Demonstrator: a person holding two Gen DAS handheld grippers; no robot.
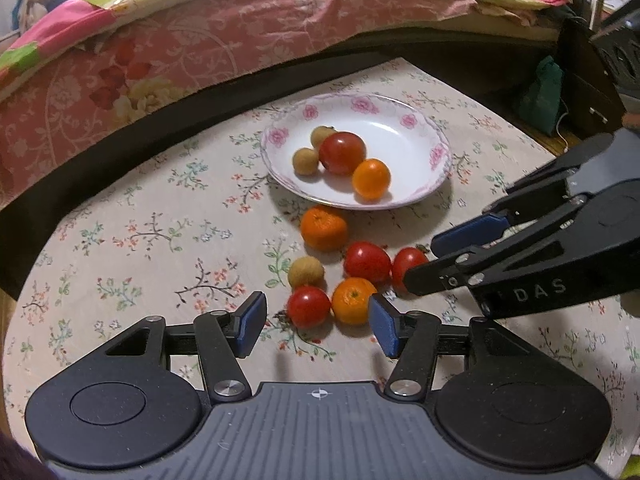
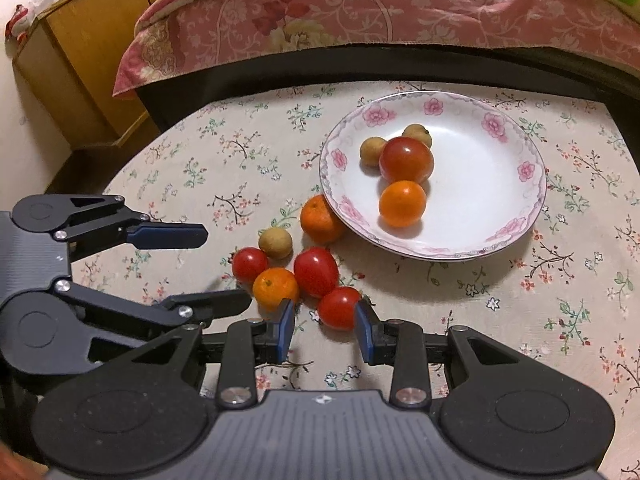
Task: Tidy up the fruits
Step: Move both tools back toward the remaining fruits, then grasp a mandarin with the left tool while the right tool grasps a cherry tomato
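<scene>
both claws open, right claw (image 2: 325, 326) around a tomato (image 2: 339, 307)

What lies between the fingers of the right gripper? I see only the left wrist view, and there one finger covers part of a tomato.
Observer: The right gripper is open. One small tomato lies between its fingers, not yet clamped.
Operator: Is another fruit close to that gripper?
Observer: Yes, a mandarin sits just beyond its left pad.
Operator: Is any furniture further to the left?
Observer: A yellow wooden cabinet stands beside the bed. Your view does not show it.
</scene>
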